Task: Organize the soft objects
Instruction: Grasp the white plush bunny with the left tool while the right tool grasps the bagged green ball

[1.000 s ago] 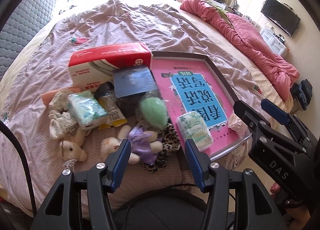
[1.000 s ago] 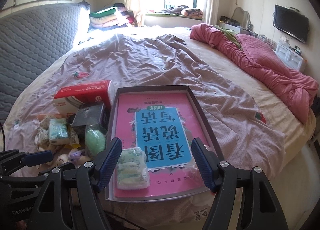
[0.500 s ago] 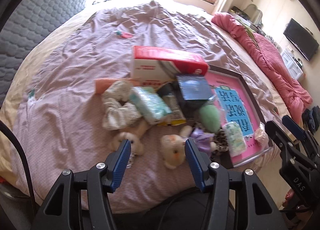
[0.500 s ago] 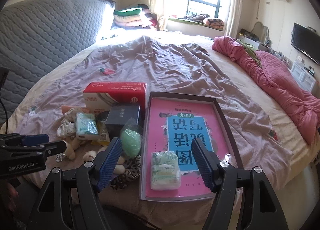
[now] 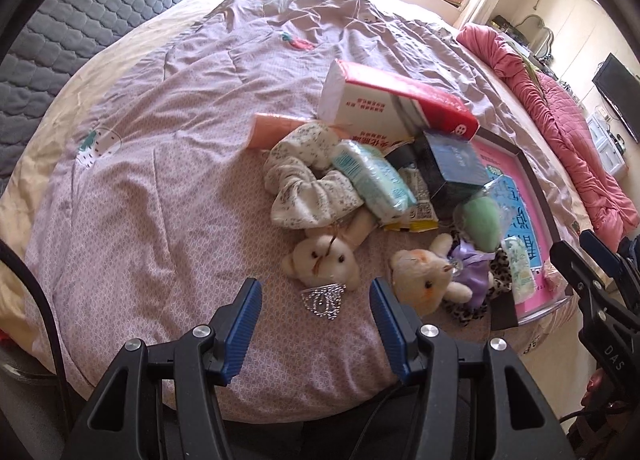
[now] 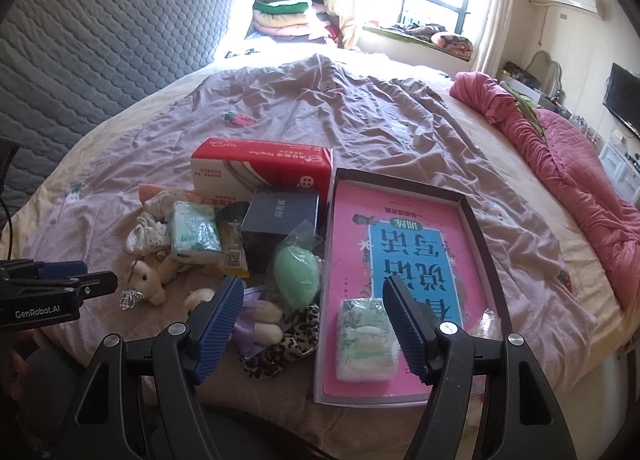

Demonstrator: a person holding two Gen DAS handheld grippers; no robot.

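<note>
One tissue pack (image 6: 367,338) lies in the tray (image 6: 476,234) between the right fingers; both grippers gape empty, toys left.

Soft items clustered on bed near its foot: cream plush bear (image 5: 322,260) on its back; second plush in purple dress (image 5: 430,278) beside it; floral cloth bundle (image 5: 308,184); leopard scrunchie (image 6: 288,340); green sponge (image 6: 298,274) in clear wrap; tissue pack (image 6: 366,338) lying flat in tray (image 6: 476,228).

Wrinkled cloth bedspread (image 5: 168,164), plush bear (image 5: 320,260)
</note>
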